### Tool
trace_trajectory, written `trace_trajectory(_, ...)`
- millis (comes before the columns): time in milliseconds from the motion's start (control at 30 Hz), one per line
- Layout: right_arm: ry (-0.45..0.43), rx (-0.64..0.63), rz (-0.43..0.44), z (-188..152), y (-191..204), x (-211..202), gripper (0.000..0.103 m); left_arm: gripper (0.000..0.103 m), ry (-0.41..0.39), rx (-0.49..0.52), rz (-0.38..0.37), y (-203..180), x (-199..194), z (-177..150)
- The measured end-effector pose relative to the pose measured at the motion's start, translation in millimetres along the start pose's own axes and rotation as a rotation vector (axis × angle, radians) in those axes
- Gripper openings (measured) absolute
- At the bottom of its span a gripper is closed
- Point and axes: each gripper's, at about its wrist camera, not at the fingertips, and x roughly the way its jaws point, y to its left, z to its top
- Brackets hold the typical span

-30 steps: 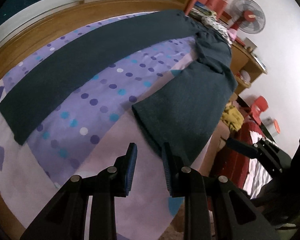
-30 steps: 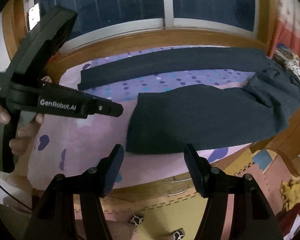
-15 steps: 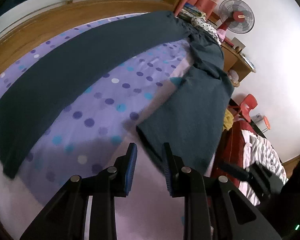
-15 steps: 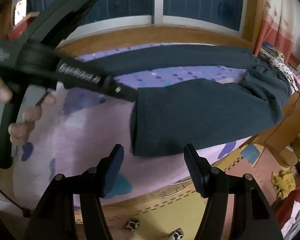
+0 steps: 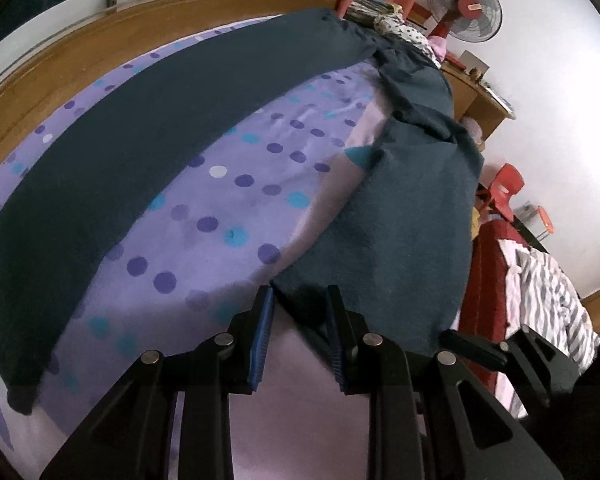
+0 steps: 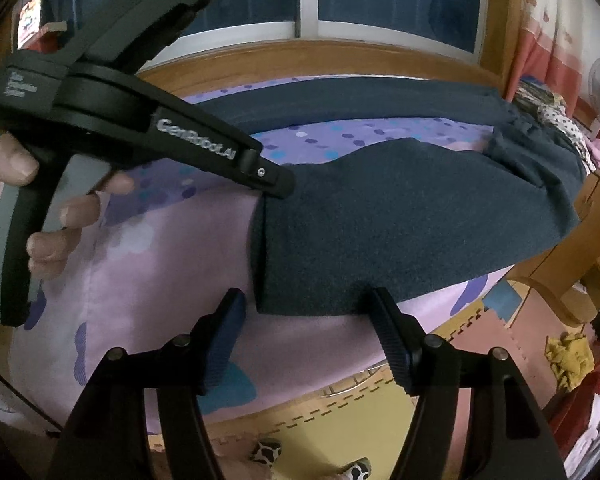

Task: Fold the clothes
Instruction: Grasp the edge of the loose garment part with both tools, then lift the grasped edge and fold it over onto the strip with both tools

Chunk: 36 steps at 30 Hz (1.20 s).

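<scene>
Dark navy trousers lie spread on the bed, the near leg (image 5: 400, 240) (image 6: 400, 220) toward the bed's edge and the far leg (image 5: 160, 140) (image 6: 340, 100) along the window side. My left gripper (image 5: 299, 294) (image 6: 278, 186) is open by a narrow gap at the hem's far corner. The corner's cloth lies between its tips and is not pinched. My right gripper (image 6: 306, 299) (image 5: 460, 344) stands wide at the hem's near corner and its jaws are opening. The hem edge sits between its fingers (image 6: 388, 328), untouched by the pads.
Under the trousers is a purple dotted sheet (image 5: 240, 208). A wooden frame (image 5: 60, 64) and a window run behind the bed. Right of the bed are a wooden desk (image 6: 580, 264), a fan (image 5: 466, 6), a red chair (image 5: 506, 192) and striped cloth (image 5: 548, 292). Foam mats (image 6: 340, 412) cover the floor below.
Both grippers have come lower and closer to the near leg's hem. The left one has slid across to the hem's far corner. The right jaws stand slightly wider.
</scene>
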Motion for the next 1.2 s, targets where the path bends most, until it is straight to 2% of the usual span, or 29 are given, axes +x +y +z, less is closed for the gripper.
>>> trace_trajectory(67,-0.001,0.003,0.0,0,-1,0,0.066,0.026,-0.016,-0.005,0.001,0,1,3)
trace_trajectory(167,-0.003,0.004,0.002,-1,-1,0,0.067,0.035,-0.001,0.009,-0.023,-3,6,3)
trace_trajectory(367,-0.005,0.011,0.004,-1,-1,1,0.067,0.035,-0.003,0.017,-0.092,-10,7,-2)
trace_trajectory(433,-0.005,0.011,0.001,0,-1,3,0.066,0.031,-0.015,0.002,-0.101,-11,7,-2)
trace_trajectory(467,-0.009,0.011,-0.003,1,-1,2,0.061,0.018,-0.02,-0.007,-0.108,-11,7,-2)
trace_trajectory(500,-0.012,0.012,-0.008,1,-1,2,0.056,0.012,-0.019,-0.023,-0.128,-10,8,-2)
trace_trajectory(567,-0.016,0.021,-0.019,1,-4,1,0.034,0.01,-0.024,-0.066,-0.166,-7,8,-1)
trace_trajectory(600,-0.015,0.029,-0.027,2,-6,1,0.026,0.009,-0.028,-0.072,-0.173,-7,8,0)
trace_trajectory(633,-0.011,0.037,-0.036,4,-10,1,0.012,0.009,-0.033,-0.071,-0.174,-9,7,0)
trace_trajectory(733,-0.002,0.051,-0.008,15,-22,-4,0.006,0.008,-0.071,-0.065,-0.18,-18,-2,2)
trace_trajectory(833,-0.077,0.026,0.002,41,-26,-39,0.006,0.008,-0.172,-0.065,-0.197,-28,-37,12)
trace_trajectory(1000,-0.247,-0.055,0.064,86,-10,-129,0.006,0.008,-0.41,-0.047,-0.228,-41,-144,18)
trace_trajectory(1100,-0.309,-0.138,0.097,95,12,-167,0.006,0.008,-0.495,-0.028,-0.205,-44,-194,-1)
trace_trajectory(1200,-0.301,-0.231,0.147,88,40,-177,0.006,0.008,-0.519,-0.043,-0.155,-41,-216,-26)
